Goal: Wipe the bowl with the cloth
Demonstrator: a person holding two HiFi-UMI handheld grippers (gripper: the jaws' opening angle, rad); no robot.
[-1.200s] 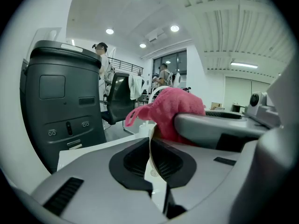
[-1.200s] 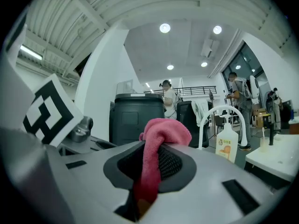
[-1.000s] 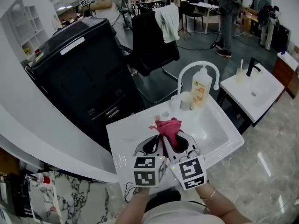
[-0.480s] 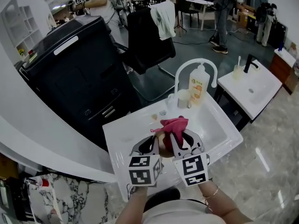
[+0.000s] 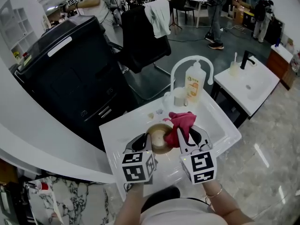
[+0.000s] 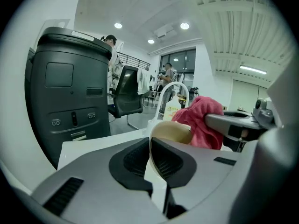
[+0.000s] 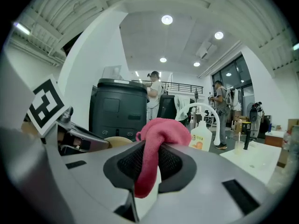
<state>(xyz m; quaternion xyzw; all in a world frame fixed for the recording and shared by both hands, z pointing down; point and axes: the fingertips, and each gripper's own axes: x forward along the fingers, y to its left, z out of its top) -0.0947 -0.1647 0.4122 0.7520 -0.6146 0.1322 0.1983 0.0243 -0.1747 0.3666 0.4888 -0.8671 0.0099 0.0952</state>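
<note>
- Over the sink [image 5: 114, 136], toward its left edge, the left gripper [image 5: 149, 143] holds the tan bowl [image 5: 159, 136], jaws clamped on its rim
- The right gripper [image 5: 188, 136] pinches the pink cloth [image 5: 182, 122], bunched against the bowl
- The bowl looks stiff, light and possibly slippery, so the rim grip suits it

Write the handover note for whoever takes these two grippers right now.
Left gripper: shut on the rim of the tan bowl, over the white sink.
Right gripper: shut on the pink cloth, which is bunched at the bowl's right edge in the head view.
Done: bowl and cloth are both gripped, with the cloth at the bowl.
Left: the wiping itself. How much of the bowl is already wiped does not show.
</note>
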